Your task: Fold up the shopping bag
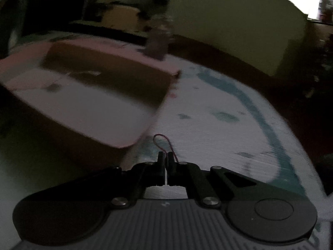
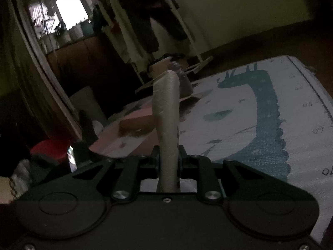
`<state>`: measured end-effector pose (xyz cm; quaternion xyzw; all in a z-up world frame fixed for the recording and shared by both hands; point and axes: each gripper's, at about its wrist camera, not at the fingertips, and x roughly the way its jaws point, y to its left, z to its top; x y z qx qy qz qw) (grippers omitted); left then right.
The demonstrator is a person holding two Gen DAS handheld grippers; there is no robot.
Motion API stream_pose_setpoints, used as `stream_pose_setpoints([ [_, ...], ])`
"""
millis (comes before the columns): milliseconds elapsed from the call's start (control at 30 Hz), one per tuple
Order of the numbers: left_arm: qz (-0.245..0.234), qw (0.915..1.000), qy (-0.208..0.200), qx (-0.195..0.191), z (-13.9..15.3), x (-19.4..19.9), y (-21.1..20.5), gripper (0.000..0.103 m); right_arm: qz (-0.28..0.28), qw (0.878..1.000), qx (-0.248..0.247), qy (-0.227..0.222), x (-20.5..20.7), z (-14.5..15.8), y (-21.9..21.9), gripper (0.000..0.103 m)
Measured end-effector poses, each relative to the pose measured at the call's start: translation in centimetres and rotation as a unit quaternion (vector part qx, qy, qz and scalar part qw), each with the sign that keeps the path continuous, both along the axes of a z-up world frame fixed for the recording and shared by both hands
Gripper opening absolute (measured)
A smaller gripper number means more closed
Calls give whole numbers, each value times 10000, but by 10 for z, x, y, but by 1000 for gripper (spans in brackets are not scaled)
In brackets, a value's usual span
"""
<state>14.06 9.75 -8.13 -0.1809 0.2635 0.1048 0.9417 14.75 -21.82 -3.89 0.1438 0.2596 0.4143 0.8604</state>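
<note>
Your left gripper (image 1: 165,156) has its jaws together, pinching a thin reddish cord loop (image 1: 163,143) just above the giraffe-print mat (image 1: 229,108). Your right gripper (image 2: 169,158) is clamped on a pale rolled handle (image 2: 166,112) that stands upright. The pink-and-brown shopping bag (image 1: 87,87) lies open on the mat, blurred

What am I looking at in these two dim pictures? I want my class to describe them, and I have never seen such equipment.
Each picture comes from a camera mounted on a hand-held gripper, looking forward along its jaws. The left gripper is shut on a thin red cord loop. The right gripper is shut on a pale paper-like roll, perhaps part of the bag. Both are over a white mat printed with a teal animal. On it sits the pink and brown shopping bag, blurred.
</note>
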Motion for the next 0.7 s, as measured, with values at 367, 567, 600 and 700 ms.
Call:
stream_pose_setpoints([
  [367,-1725,9774,-739,-971,50,-32,5,1,339,9973,-598,-247,-9,-7,25,16],
  [567,-1913,9729,-945,-893,75,-46,6,1,517,9957,-688,-347,-14,-8,32,16],
  [600,-1972,9713,-1020,-854,80,-46,5,1,550,9953,-712,-367,-14,-8,34,16],
  [700,-2131,9702,-1103,-332,99,-48,-6,1,594,9946,-754,-390,-16,-9,37,16],
])
